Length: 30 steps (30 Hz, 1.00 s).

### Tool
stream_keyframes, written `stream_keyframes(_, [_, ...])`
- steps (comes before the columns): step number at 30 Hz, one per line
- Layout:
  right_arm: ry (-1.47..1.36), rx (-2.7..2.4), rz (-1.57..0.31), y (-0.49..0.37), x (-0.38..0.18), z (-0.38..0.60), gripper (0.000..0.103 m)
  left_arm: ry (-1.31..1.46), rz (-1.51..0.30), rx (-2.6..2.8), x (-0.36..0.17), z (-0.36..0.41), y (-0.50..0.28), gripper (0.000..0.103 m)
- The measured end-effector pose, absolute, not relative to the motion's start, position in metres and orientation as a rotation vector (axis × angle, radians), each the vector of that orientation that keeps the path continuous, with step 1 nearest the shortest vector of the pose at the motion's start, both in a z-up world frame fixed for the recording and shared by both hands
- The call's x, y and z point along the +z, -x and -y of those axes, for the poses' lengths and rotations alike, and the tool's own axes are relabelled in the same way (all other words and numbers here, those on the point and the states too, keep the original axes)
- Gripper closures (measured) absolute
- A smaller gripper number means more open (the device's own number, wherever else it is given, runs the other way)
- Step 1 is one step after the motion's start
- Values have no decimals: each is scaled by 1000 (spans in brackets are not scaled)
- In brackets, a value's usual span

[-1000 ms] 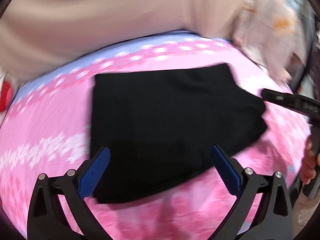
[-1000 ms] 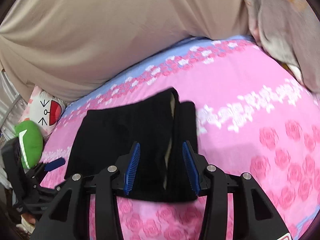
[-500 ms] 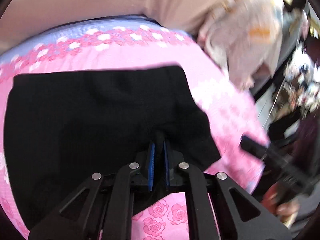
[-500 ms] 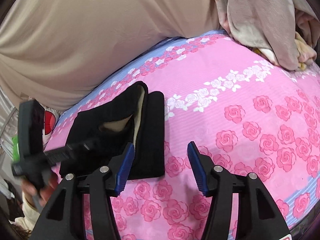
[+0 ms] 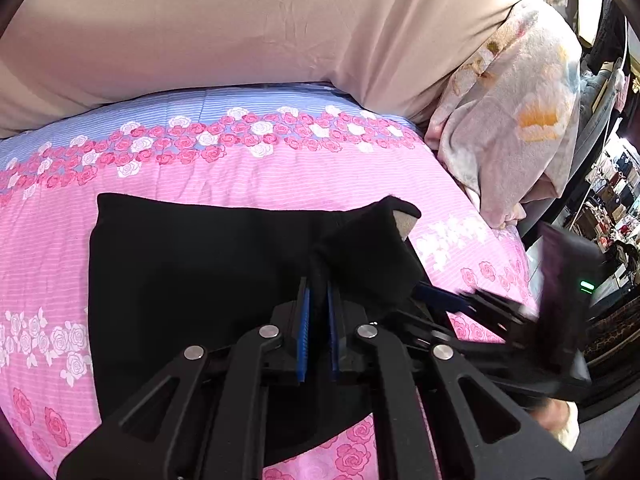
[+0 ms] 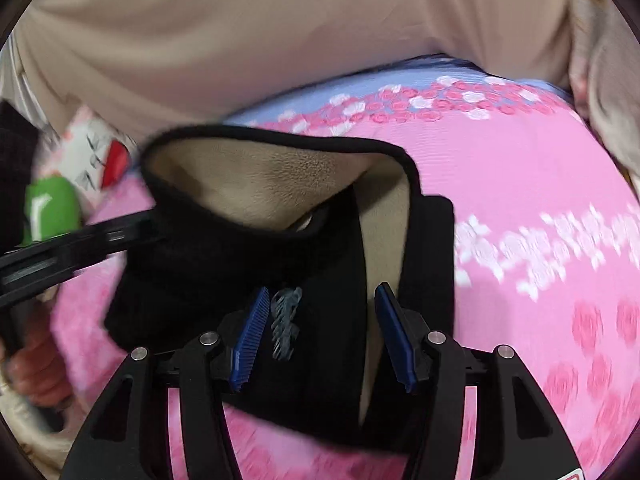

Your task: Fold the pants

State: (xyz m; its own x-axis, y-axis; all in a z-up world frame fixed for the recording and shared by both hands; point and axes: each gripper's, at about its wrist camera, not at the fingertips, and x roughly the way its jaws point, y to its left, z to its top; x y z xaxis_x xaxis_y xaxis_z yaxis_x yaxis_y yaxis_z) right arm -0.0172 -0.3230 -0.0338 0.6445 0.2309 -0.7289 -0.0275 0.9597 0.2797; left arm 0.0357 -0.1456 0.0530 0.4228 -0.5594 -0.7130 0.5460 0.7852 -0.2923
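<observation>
Black pants (image 5: 192, 276) with a tan fleece lining lie folded on the pink rose bedsheet (image 5: 248, 176). My left gripper (image 5: 318, 336) is shut on the pants' right edge and lifts a flap of it, showing lining at the tip. In the right wrist view the pants (image 6: 224, 248) are raised, with the tan lining open toward the camera. My right gripper (image 6: 320, 332) is open, its blue pads on either side of the pants' near edge. The left gripper (image 6: 80, 240) shows at the left, holding the lifted flap.
A beige cover (image 5: 240, 28) hangs behind the bed. A crumpled floral blanket (image 5: 516, 128) lies at the right. A cartoon pillow (image 6: 92, 152) and a green object (image 6: 48, 208) sit at the left. The bed edge and a cluttered room (image 5: 608, 200) are at the right.
My left gripper has lifted the gripped pants edge up and back, opening the lining. My right gripper has moved left from the bare sheet to straddle the pants' near edge.
</observation>
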Motion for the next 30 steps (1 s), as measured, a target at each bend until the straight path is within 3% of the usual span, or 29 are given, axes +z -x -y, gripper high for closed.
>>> stream_keyframes(2, [-242,153,-879,4,-41,319,56,8,-896,-697,53,146,-34,96])
stream_keyframes(3, [-229,143,-895,-2,-44,317,78,-1,-892,-697,53,147,-33,96])
stream_keyframes(7, [-220,145,-811,18,-19,322,80,-54,-863,-732,59,155,-17,95])
stream_keyframes(10, [-255,108,-771,41,-9,340,81,-96,-831,-782,61,164,1,85])
stream_keyframes(12, [-290,87,-855,34,-39,353,79,-116,-845,-787,53,170,5,64])
stream_keyframes(14, [-328,95,-832,37,-48,356,79,-133,-861,-753,43,170,5,58])
stream_keyframes(16, [-381,75,-806,52,-33,361,68,-116,-866,-731,43,156,4,49])
stream_keyframes(18, [-367,-31,-747,68,-17,368,53,-86,-836,-672,51,126,3,24])
stream_keyframes(20, [-382,-79,-706,83,-4,374,52,-67,-795,-571,58,92,0,15])
stream_keyframes(22, [-461,-18,-673,92,10,379,47,-40,-784,-505,61,62,-4,15])
stream_keyframes(23, [-484,50,-671,93,18,375,40,-18,-792,-480,60,46,-7,15])
stream_keyframes(24, [-486,78,-671,90,21,371,28,5,-802,-466,59,35,-10,14])
stream_keyframes(25, [-483,116,-666,86,25,363,24,25,-815,-450,55,24,-13,14])
stream_keyframes(30, [-406,30,-737,30,19,342,27,24,-869,-375,33,11,-22,14])
